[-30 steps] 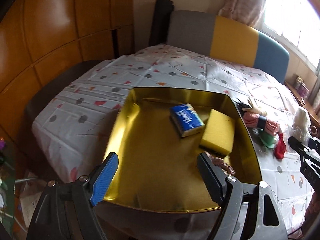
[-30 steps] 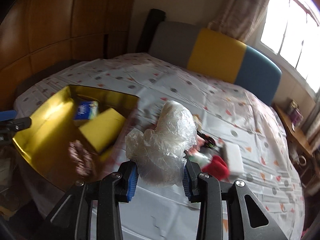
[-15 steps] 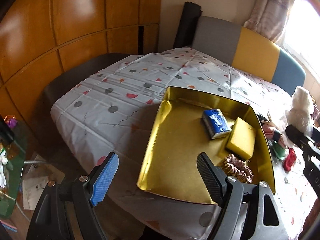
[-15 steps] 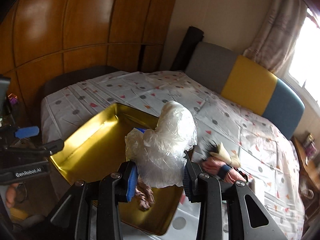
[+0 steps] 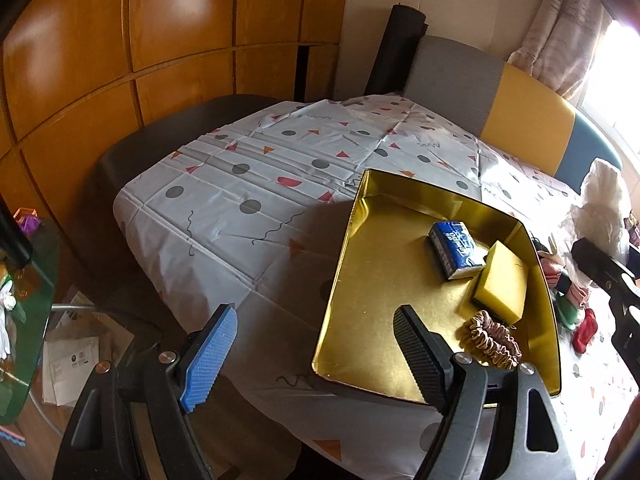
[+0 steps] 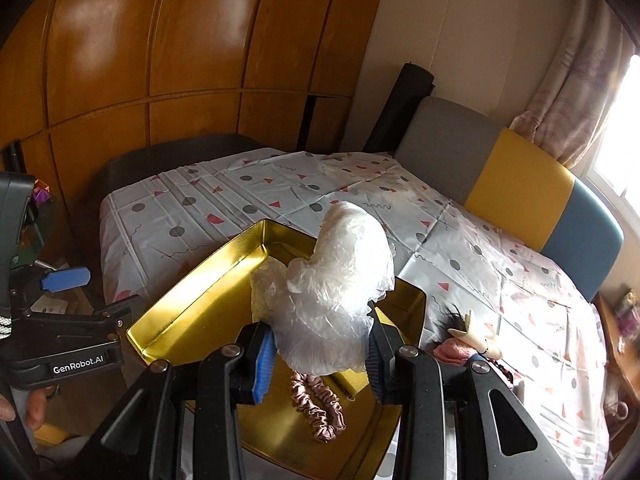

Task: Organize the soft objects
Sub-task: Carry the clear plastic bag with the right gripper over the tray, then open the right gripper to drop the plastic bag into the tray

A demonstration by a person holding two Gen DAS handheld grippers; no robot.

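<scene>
My right gripper (image 6: 320, 360) is shut on a crumpled clear plastic bag (image 6: 336, 280), held above the gold tray (image 6: 188, 308). In the left wrist view the same bag (image 5: 604, 208) shows at the right edge, just right of the tray's rim (image 5: 340, 280). Inside the tray lie a blue tissue pack (image 5: 454, 249), a yellow sponge (image 5: 502, 286) and a pink scrunchie (image 5: 494, 340). The scrunchie (image 6: 318, 410) also shows below the bag. My left gripper (image 5: 312, 354) is open and empty, hanging over the table's near-left edge beside the tray.
A patterned tablecloth (image 5: 248, 184) covers the table. Right of the tray lie a pink cloth bundle (image 6: 456, 350), a cream piece (image 6: 478, 334) and small red and green items (image 5: 584, 328). A grey, yellow and blue bench back (image 6: 516, 184) runs behind. Papers lie on the floor (image 5: 72, 360).
My right gripper carried the bag leftward from over the cloth to above the tray. My left gripper drew back left, off the tray towards the table's edge.
</scene>
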